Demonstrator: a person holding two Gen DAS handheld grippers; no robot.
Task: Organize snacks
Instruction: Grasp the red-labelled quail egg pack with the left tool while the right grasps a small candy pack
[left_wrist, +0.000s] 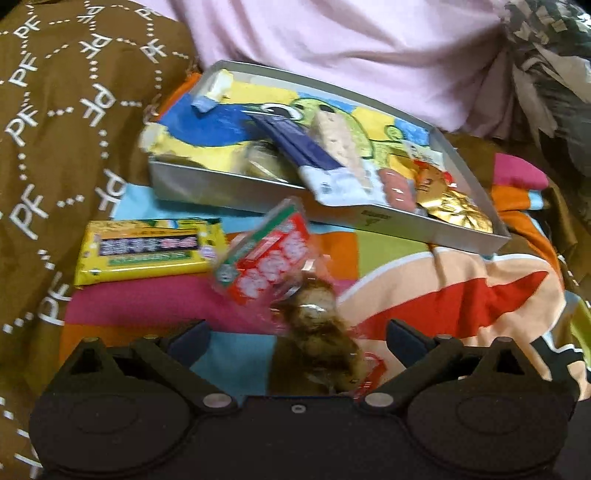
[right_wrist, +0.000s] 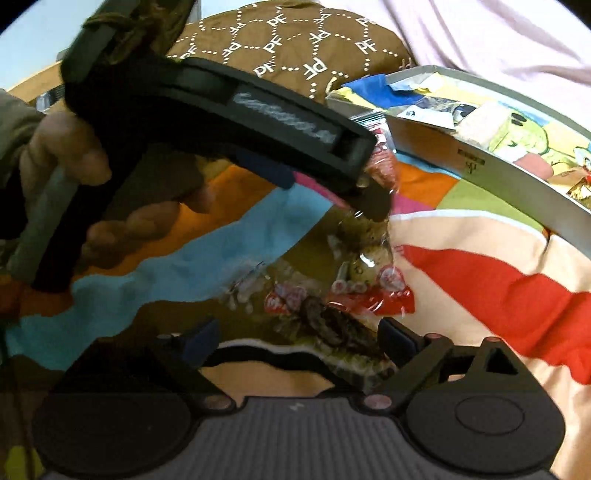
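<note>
A clear bag of brown snacks with a red label (left_wrist: 273, 258) lies slantwise on the colourful blanket. Its near end runs between the wide-apart pads of my left gripper (left_wrist: 297, 338), which stands open; neither pad presses it. In the right wrist view the same bag (right_wrist: 362, 258) reaches from my left gripper (right_wrist: 321, 184) down between the jaws of my right gripper (right_wrist: 298, 338), close to the right pad (right_wrist: 395, 336); that gripper is open too. A silver tray (left_wrist: 240, 192) (right_wrist: 480, 166) behind holds a blue packet (left_wrist: 295, 147), a beige bar (left_wrist: 340, 140) and a gold-wrapped snack (left_wrist: 458, 210).
A yellow snack packet (left_wrist: 147, 251) lies on the blanket (left_wrist: 461, 288) left of the bag. A brown quilt printed with letters (left_wrist: 55, 110) rises at the left, pink fabric (left_wrist: 351, 44) behind the tray. A person's hand (right_wrist: 66, 155) grips the left gripper's handle.
</note>
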